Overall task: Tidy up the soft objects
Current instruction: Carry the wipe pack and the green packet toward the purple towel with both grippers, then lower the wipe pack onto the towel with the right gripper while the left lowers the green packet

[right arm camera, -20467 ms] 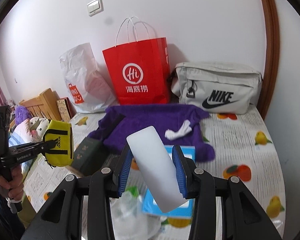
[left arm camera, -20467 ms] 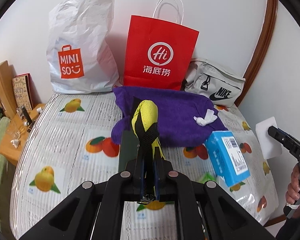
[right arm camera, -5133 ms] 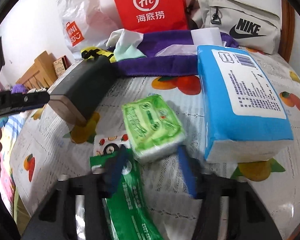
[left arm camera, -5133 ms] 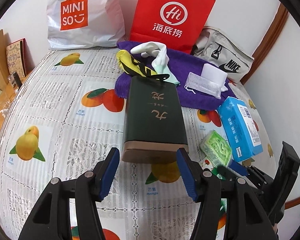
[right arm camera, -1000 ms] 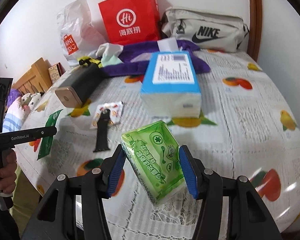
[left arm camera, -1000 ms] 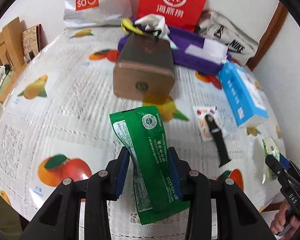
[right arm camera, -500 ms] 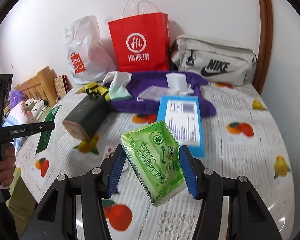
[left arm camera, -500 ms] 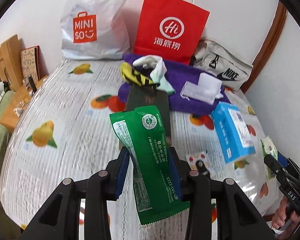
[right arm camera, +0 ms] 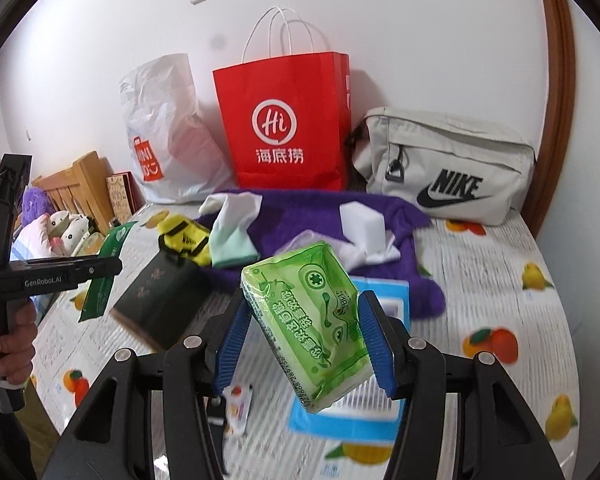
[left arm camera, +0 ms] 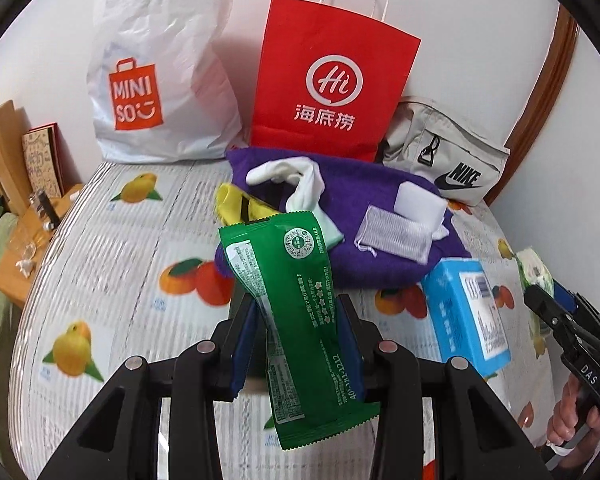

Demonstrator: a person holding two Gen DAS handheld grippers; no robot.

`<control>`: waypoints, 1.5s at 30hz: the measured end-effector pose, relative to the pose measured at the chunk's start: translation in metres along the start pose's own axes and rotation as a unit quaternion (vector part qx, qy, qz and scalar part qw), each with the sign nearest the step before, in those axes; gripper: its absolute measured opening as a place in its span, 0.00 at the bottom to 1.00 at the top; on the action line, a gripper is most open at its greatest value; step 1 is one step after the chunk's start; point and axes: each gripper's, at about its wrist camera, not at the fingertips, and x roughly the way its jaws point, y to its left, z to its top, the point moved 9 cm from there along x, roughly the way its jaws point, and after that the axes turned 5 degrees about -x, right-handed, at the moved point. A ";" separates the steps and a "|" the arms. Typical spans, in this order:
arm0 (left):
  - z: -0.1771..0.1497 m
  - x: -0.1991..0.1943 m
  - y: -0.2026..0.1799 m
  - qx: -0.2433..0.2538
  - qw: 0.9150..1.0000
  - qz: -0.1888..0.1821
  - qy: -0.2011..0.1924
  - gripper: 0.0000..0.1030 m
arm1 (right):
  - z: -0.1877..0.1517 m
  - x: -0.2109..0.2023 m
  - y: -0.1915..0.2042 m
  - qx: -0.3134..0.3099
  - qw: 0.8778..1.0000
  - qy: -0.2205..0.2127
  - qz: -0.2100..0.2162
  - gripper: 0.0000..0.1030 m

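Note:
My left gripper [left arm camera: 296, 320] is shut on a dark green snack packet [left arm camera: 296, 312], held upright above the table. My right gripper [right arm camera: 306, 320] is shut on a light green tissue pack [right arm camera: 312, 320], also lifted clear of the table. Behind them a purple towel [left arm camera: 356, 264] lies spread out, carrying white socks [left arm camera: 296, 184], a yellow-and-black pouch [left arm camera: 240, 208], a white mesh pouch [left arm camera: 396, 234] and a white sponge block [left arm camera: 418, 204]. In the left wrist view the right gripper [left arm camera: 556, 304] shows at the right edge with its pack. In the right wrist view the left gripper [right arm camera: 100, 270] is at the left.
A blue tissue box [left arm camera: 468, 312] and a dark green box [right arm camera: 160, 300] lie on the fruit-print tablecloth [left arm camera: 112, 280]. A white shopping bag [left arm camera: 160, 64], red paper bag [left arm camera: 332, 80] and grey bag [right arm camera: 444, 168] stand against the wall. A small sachet [right arm camera: 238, 404] lies near the front edge.
Both grippers have risen and tilted up with their packs still held. The views now take in the bags at the wall rather than the front of the table.

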 end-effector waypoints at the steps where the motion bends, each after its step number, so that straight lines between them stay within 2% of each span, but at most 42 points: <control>1: 0.003 0.002 -0.001 0.000 1.000 0.001 -0.001 0.36 | 0.004 0.003 -0.001 -0.001 1.000 -0.001 0.001 0.53; 18: 0.048 0.047 -0.021 0.008 1.000 -0.005 0.007 0.37 | 0.049 0.064 -0.024 -0.010 1.000 0.007 -0.001 0.53; 31: 0.076 0.083 -0.036 0.008 1.000 -0.019 0.020 0.38 | 0.070 0.106 -0.037 0.005 1.000 0.018 0.023 0.53; 36: 0.081 0.099 -0.045 0.015 0.999 -0.031 0.032 0.38 | 0.069 0.130 -0.036 0.001 0.999 0.037 0.034 0.53; 45: 0.088 0.136 -0.055 0.016 0.998 -0.031 0.049 0.38 | 0.059 0.168 -0.031 0.003 0.995 0.082 0.052 0.53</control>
